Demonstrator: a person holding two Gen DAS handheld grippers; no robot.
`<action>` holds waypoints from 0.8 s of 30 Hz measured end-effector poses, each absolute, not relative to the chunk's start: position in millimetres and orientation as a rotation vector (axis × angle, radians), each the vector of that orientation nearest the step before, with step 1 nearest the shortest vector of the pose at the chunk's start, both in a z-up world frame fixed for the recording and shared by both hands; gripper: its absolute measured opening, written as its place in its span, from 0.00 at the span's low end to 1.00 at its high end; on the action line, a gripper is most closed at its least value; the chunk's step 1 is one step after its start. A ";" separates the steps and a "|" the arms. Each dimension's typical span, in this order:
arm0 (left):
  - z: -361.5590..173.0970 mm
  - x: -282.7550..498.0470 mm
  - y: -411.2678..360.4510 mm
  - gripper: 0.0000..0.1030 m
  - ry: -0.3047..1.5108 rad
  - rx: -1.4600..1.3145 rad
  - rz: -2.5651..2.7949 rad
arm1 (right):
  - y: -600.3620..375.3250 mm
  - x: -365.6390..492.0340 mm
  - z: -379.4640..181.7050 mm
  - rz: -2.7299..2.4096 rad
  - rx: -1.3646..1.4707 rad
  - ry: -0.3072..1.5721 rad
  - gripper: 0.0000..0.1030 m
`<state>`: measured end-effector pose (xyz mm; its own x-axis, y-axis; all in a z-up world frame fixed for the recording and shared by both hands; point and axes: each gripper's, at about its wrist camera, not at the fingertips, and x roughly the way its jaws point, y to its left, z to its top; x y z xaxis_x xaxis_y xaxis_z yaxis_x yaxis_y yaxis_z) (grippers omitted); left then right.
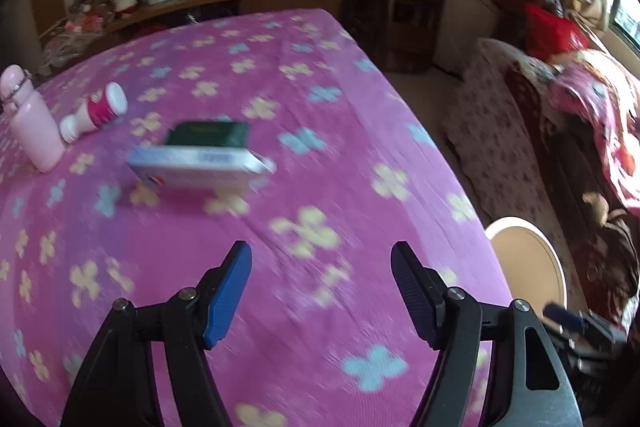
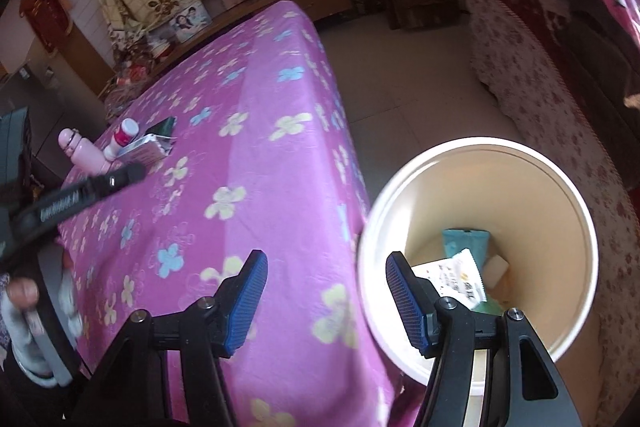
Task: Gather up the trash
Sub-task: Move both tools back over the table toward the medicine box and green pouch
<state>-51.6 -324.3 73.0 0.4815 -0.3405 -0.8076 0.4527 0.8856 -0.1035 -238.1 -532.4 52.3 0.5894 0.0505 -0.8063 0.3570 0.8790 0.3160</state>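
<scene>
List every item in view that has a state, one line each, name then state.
left gripper: open, empty, above the pink cloth
right gripper: open, empty, by the bin's rim
trash bin: no lid, wrappers lying inside
white wrapper: in the bin
teal packet: in the bin
pink bottle: upright, capped
red and white bottle: lying on its side
white box: on the table, blurred
green box: behind the white box

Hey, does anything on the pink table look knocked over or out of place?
Yes. The small red-and-white bottle lies tipped on its side next to the upright pink bottle. Nearby, a white-and-blue box and a dark green packet lie loose on the tablecloth. Nothing appears spilled.
</scene>
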 end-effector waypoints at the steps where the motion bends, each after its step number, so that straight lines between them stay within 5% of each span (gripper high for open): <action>1: 74.9 -45.7 -325.4 0.71 0.949 0.133 -0.471 | -529.3 -234.1 52.6 -0.179 0.480 0.934 0.63; 12: 56.4 24.0 -366.8 0.71 0.966 0.199 -0.476 | -517.9 -216.8 52.2 -0.137 0.457 0.955 0.64; 24: 51.4 12.2 -254.3 0.71 1.024 0.142 -0.384 | -502.0 -195.6 49.5 -0.062 0.468 0.942 0.64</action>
